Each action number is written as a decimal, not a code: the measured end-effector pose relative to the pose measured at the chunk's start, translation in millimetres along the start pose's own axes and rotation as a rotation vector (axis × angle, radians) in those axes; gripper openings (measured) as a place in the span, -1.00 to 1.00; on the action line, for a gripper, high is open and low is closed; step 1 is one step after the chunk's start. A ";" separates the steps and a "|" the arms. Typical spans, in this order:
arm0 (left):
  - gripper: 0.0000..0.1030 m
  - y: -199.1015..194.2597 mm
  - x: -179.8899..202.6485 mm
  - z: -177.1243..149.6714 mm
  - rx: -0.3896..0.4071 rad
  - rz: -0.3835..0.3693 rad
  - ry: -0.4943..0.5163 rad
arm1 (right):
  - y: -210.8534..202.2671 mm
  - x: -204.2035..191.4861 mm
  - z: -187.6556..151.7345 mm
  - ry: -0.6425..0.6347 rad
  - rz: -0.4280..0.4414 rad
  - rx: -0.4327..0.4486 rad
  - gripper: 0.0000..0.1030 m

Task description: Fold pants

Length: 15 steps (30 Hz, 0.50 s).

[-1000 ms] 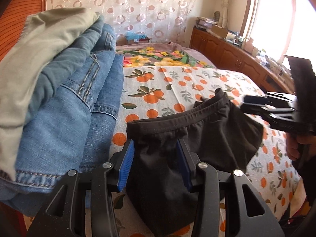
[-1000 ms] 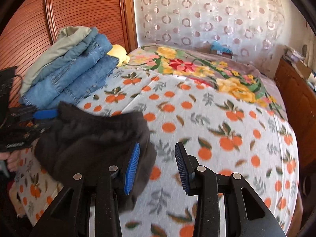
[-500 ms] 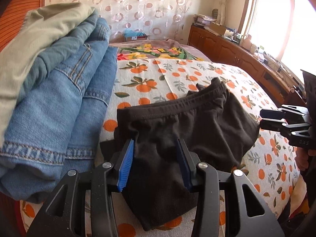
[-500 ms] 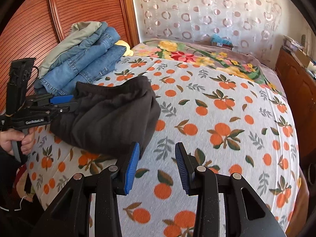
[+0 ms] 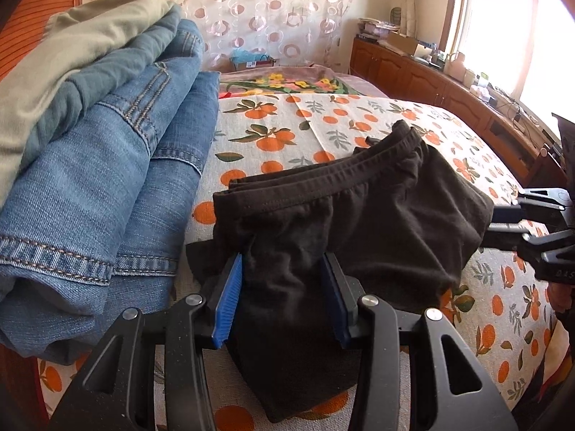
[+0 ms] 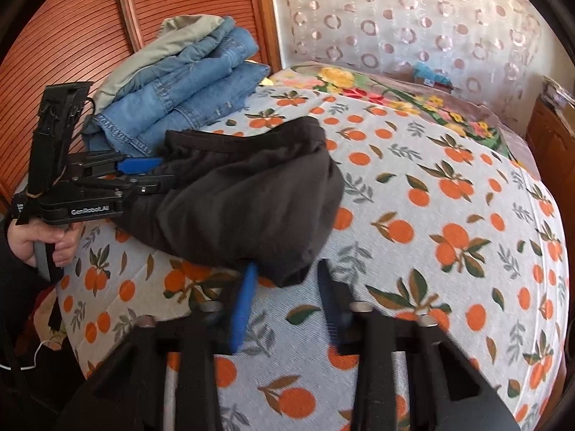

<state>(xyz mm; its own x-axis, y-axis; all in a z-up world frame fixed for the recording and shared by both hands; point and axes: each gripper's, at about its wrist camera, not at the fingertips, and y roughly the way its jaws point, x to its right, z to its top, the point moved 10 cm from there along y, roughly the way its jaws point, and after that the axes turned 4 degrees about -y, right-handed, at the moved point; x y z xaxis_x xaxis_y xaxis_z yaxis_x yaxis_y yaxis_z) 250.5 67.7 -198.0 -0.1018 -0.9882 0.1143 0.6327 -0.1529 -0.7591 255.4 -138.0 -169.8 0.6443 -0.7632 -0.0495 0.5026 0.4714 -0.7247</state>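
Note:
The folded black pants point(image 5: 359, 222) lie on the orange-print bedspread point(image 5: 305, 122), waistband toward the far side. My left gripper point(image 5: 284, 298) is open, its blue pads either side of the near end of the pants, which lies between them. In the right wrist view the pants point(image 6: 244, 197) sit left of centre and my right gripper point(image 6: 287, 294) is open, at their near corner, holding nothing. The left gripper point(image 6: 143, 176) shows there at the pants' left edge. The right gripper point(image 5: 503, 222) shows at the right edge of the left wrist view.
A stack of folded blue jeans point(image 5: 107, 179) with an olive garment point(image 5: 72, 46) on top lies left of the pants by the wooden headboard point(image 6: 90, 36). A floral blanket point(image 6: 395, 97) covers the far end of the bed. Wooden cabinets point(image 5: 431, 82) line the window side.
The pants have come down from a lifted hold to lie on the bed beside the jeans. My right gripper has drawn back from the pants and now sits at their near corner.

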 end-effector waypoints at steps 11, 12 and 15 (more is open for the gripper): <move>-0.13 -5.0 2.2 -2.7 -0.004 -0.028 -0.016 | -30.2 3.4 -15.9 0.030 0.012 0.025 -0.87; -0.13 -6.7 2.9 -3.5 -0.004 -0.026 -0.014 | -32.3 1.4 -17.7 0.031 0.011 0.026 -0.87; -0.13 -15.9 5.3 -6.6 0.002 -0.023 -0.005 | -41.7 -1.5 -24.5 0.041 0.011 0.028 -0.87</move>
<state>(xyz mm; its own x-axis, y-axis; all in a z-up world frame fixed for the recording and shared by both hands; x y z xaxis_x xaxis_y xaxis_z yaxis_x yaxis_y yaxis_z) 234.8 64.9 -189.6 -0.1126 -0.9844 0.1354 0.6321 -0.1761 -0.7546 219.3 -167.3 -156.4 0.6259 -0.7752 -0.0860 0.5121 0.4916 -0.7043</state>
